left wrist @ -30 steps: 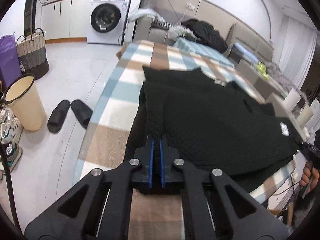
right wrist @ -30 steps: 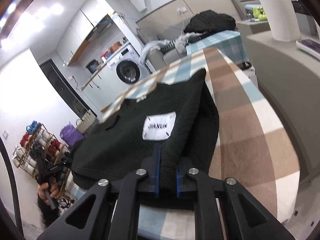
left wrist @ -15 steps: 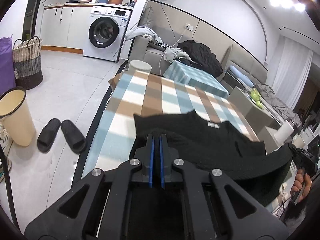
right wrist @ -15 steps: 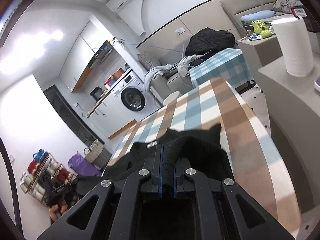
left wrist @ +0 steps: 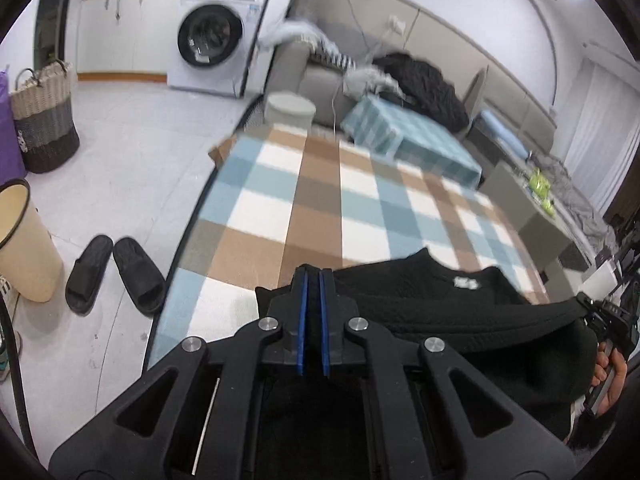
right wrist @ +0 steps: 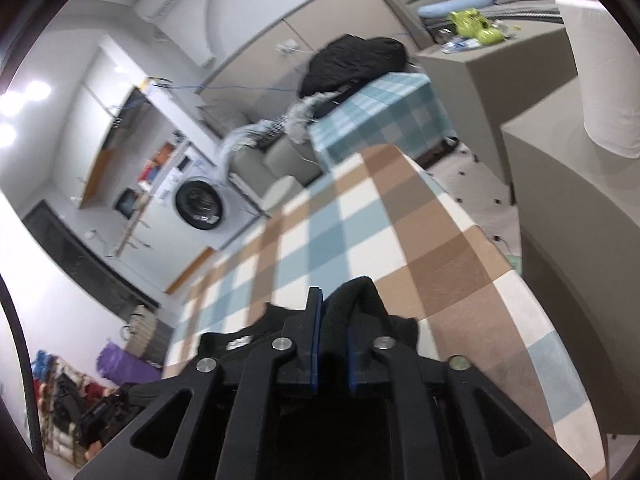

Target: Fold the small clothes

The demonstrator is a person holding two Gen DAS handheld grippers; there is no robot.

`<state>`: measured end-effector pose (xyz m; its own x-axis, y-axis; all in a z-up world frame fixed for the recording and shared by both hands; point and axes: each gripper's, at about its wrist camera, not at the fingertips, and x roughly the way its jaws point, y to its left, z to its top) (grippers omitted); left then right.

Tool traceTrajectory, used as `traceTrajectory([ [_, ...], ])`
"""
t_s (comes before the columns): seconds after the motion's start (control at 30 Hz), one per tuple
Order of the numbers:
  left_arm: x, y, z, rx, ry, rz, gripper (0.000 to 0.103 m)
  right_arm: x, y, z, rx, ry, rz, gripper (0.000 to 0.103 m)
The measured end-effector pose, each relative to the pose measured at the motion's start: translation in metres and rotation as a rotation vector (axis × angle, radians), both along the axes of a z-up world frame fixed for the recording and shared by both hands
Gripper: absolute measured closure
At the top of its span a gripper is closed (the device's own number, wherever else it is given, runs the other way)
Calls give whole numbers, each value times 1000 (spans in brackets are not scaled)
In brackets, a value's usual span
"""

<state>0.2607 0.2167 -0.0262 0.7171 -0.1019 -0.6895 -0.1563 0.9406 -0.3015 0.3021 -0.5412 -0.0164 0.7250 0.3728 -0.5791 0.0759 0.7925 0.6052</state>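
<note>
Take the checked brown, blue and white tablecloth (left wrist: 320, 208) as your landmark. On its near end lies the black knitted garment (left wrist: 440, 312), stretched between your left gripper (left wrist: 313, 292) and your right gripper (right wrist: 330, 320). On the floor left of the cloth sit the pair of black slippers (left wrist: 116, 276); left of those, the cream round bin (left wrist: 24, 256). Beyond the cloth's far end stands the white front-loading washing machine (left wrist: 212, 40), and right of it the grey sofa (left wrist: 316, 80).

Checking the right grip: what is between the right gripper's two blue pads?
A thick fold of the black garment sits between the right gripper pads, seen in the right wrist view.
</note>
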Motion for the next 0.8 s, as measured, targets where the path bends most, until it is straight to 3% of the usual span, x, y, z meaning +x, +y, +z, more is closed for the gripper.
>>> traceTrajectory([
  [0.03,4,1,-4,5,20,5,99,3,-1,-3,-14,19,-9,70],
  [0.1,6,4,-12,31,49,23,91,1,-6,-7,-24,23,-28,58],
  [0.2,-2,10,-23,63,75,40,85,-7,-12,-7,-101,22,-10,58],
  [0.27,-9,13,-29,65,83,41,75,-15,-13,-8,-133,26,19,58],
  [0.37,-14,10,-35,82,91,21,67,-17,-7,-11,-207,49,82,58],
  [0.47,-17,3,-36,89,85,2,62,-18,2,-15,-238,56,130,49],
  [0.57,-10,-5,-37,102,88,-22,52,-10,11,-19,-280,58,138,49],
  [0.8,22,-20,-55,148,162,-53,52,13,21,-31,-272,100,138,49],
])
